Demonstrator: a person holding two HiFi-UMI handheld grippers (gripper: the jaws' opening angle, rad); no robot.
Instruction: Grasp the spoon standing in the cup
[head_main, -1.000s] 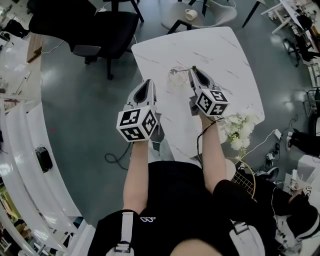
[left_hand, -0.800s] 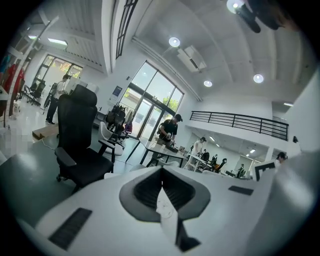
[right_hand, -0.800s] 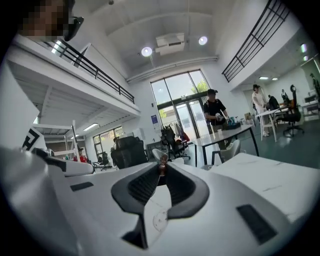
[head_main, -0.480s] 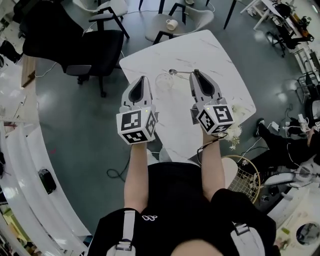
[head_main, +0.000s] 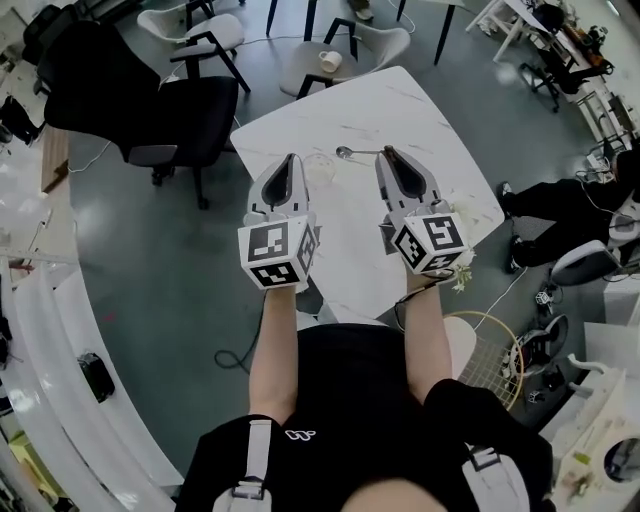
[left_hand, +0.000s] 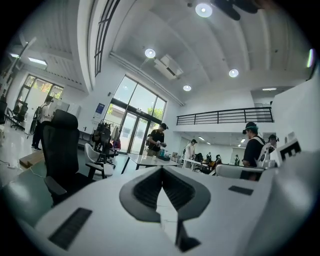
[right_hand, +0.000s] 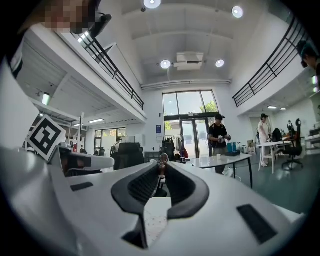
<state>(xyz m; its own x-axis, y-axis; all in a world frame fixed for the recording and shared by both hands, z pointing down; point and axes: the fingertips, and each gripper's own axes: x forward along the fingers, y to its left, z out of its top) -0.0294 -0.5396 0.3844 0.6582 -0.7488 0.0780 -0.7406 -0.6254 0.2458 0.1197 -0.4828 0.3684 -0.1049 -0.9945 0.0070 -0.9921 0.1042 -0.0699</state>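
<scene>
Closest in, left gripper: jaws pressed together on nothing, pointing level. It hangs over the table's left edge, near the cup and not touching it as far as I can see.
Alongside it, right gripper: jaws pinched on the handle end of a small metal spoon. Its own view shows the handle poking up between the tips.
Spoon position: lying sideways off the right gripper's tips, bowl end toward the left gripper. It's up above the table and not in the cup.
Clear glass cup: sitting on the table, just beside the spoon bowl and between the two grippers' tips. Looks empty to me, hard to be sure through the glass.
White marble-look table: mostly bare apart from the cup.
Far side, black office chair: on the grey floor, well apart from all this.
Step in hand: I'd call the grasp itself done, spoon's held and clear of the cup.
Next move: honestly just keep the pinch firm and the spoon level, since a thin handle held by its end could swivel or slip.
</scene>
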